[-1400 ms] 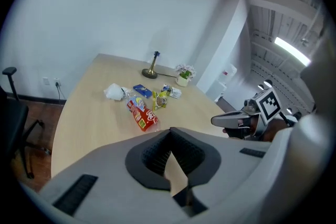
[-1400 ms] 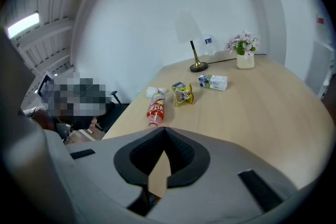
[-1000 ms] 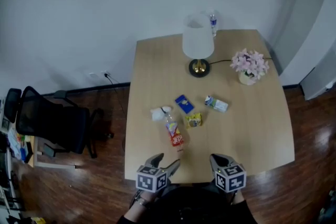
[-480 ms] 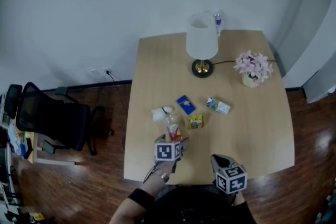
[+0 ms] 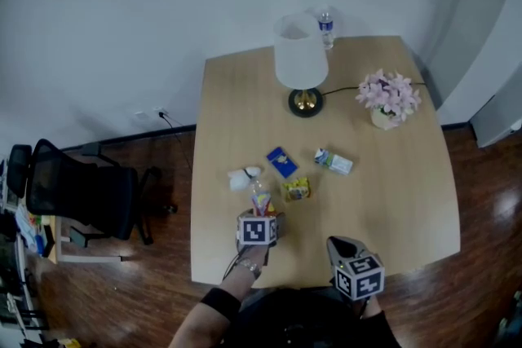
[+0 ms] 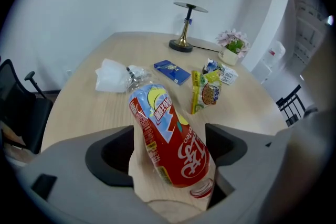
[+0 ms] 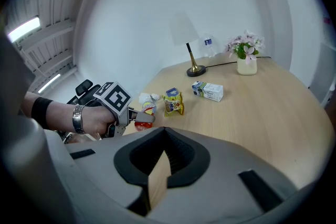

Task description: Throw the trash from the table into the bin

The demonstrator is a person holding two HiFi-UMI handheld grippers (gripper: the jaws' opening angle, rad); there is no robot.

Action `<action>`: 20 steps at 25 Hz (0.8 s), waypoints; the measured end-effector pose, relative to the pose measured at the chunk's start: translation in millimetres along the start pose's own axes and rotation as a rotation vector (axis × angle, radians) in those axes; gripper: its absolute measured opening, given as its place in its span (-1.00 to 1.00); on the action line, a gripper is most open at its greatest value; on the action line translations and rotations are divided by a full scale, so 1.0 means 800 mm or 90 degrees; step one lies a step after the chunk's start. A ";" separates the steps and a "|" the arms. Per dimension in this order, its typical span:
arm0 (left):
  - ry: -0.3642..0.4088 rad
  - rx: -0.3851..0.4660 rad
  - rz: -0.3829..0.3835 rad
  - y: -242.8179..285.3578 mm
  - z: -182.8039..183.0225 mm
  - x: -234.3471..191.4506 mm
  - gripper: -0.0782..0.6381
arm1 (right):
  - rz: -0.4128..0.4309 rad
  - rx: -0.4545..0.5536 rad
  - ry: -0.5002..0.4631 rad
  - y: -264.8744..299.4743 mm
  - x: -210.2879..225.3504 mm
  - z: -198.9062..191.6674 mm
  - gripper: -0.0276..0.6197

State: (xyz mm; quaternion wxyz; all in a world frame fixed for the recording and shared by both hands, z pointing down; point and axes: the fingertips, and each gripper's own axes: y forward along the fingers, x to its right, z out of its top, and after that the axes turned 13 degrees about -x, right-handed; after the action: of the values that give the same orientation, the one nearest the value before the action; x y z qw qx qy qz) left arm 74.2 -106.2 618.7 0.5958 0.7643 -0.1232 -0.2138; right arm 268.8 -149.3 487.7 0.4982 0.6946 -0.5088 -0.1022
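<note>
A crushed plastic bottle (image 5: 263,198) with a red and blue label lies on the wooden table (image 5: 391,200), near its front edge. My left gripper (image 5: 263,213) has come down over it. In the left gripper view the bottle (image 6: 168,139) lies between the two jaws, which have just been closing a little. The jaws still stand apart from it, so the gripper is open. My right gripper (image 5: 341,244) hovers shut and empty at the table's near edge. No bin is in view.
More litter lies just beyond the bottle: a white crumpled wrapper (image 5: 240,177), a blue packet (image 5: 281,161), a yellow snack bag (image 5: 296,189) and a small carton (image 5: 334,162). At the back stand a lamp (image 5: 300,61), a water bottle (image 5: 326,24) and potted flowers (image 5: 387,98). An office chair (image 5: 81,191) stands left.
My left gripper has moved from the table's near edge forward and down onto the bottle, and its jaws now straddle it. The right gripper has stayed in place.
</note>
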 end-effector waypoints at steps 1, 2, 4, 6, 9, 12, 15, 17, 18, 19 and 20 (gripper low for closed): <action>0.000 -0.005 -0.011 0.001 -0.003 0.004 0.42 | 0.002 0.001 0.000 0.001 0.000 0.000 -0.90; 0.000 -0.016 -0.011 0.000 -0.007 0.003 0.34 | 0.005 0.001 -0.001 0.002 0.000 0.001 -0.90; 0.000 -0.052 0.016 -0.005 -0.023 -0.009 0.26 | 0.012 0.000 -0.003 0.003 -0.001 0.002 -0.90; 0.028 -0.019 -0.005 -0.005 -0.009 -0.001 0.23 | 0.018 -0.001 -0.003 0.005 -0.003 0.003 -0.90; 0.063 0.013 -0.014 -0.017 -0.002 0.006 0.12 | 0.027 0.000 -0.007 0.007 -0.004 0.006 -0.90; 0.090 0.044 -0.027 -0.051 -0.005 0.015 0.09 | 0.039 0.005 -0.012 0.010 -0.006 0.013 -0.90; 0.103 0.080 -0.061 -0.093 -0.016 0.027 0.08 | 0.050 0.010 -0.017 0.015 -0.012 0.020 -0.90; 0.101 0.103 -0.089 -0.118 -0.030 0.032 0.07 | 0.051 0.011 -0.027 0.019 -0.018 0.023 -0.90; 0.100 0.111 -0.101 -0.129 -0.037 0.032 0.07 | 0.050 0.012 -0.032 0.020 -0.022 0.025 -0.90; 0.098 0.117 -0.112 -0.137 -0.045 0.032 0.07 | 0.049 0.013 -0.037 0.022 -0.027 0.027 -0.90; 0.096 0.121 -0.120 -0.144 -0.053 0.029 0.07 | 0.047 0.014 -0.041 0.024 -0.033 0.029 -0.90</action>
State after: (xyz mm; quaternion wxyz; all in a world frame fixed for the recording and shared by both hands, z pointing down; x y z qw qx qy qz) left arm 107.0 -50.0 512.2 0.5055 0.8393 -0.0254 -0.1984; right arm 230.1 -141.2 482.3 0.4772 0.6774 -0.5508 -0.1005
